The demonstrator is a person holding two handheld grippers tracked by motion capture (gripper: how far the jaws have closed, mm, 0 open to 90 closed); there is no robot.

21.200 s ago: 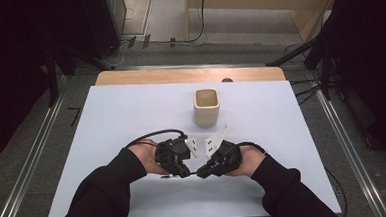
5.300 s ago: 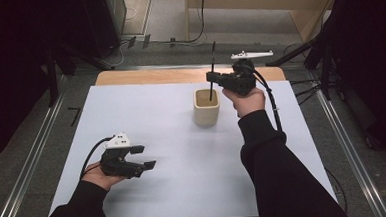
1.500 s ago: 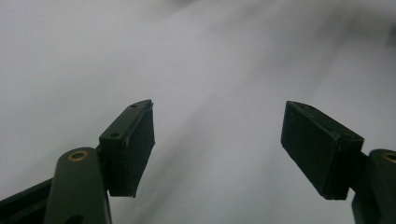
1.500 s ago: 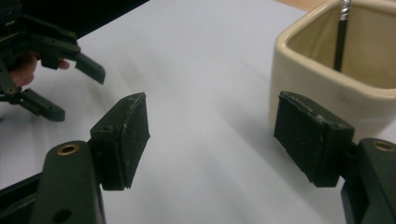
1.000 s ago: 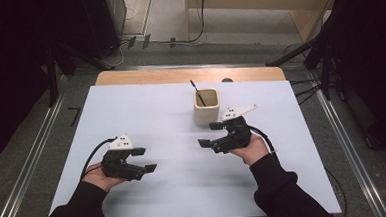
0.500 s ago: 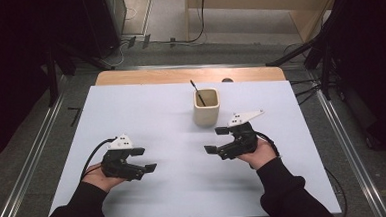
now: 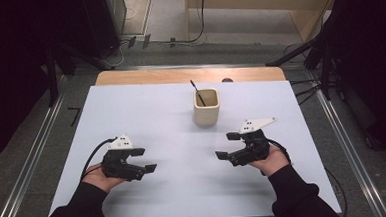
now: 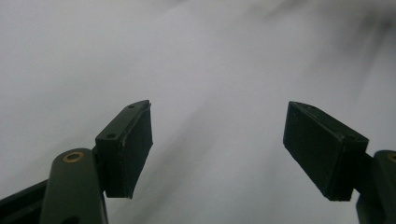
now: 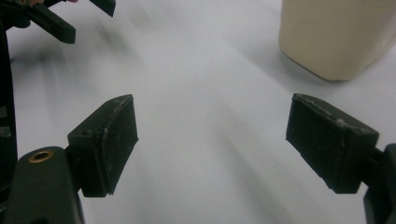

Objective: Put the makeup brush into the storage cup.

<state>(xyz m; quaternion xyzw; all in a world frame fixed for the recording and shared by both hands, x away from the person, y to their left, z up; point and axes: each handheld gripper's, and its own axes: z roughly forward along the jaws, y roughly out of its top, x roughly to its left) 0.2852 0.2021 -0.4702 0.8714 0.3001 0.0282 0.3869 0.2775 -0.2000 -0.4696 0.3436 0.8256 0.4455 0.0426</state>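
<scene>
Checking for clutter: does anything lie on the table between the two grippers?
Nothing: in the high view the stretch of white table between the left gripper and the right gripper is bare.

In the left gripper view, the left gripper (image 8: 219, 149) is seen from behind its two black jaws, which rise from the bottom corners and are held wide apart with nothing between them. A flat dark pad (image 8: 135, 144) is carried on the inner face of each jaw, and a brass-coloured rivet (image 8: 73, 156) is seen at the left one's base. The pale counter (image 8: 210, 60) lies blurred behind them; faint darker shading is seen towards the upper right.
</scene>
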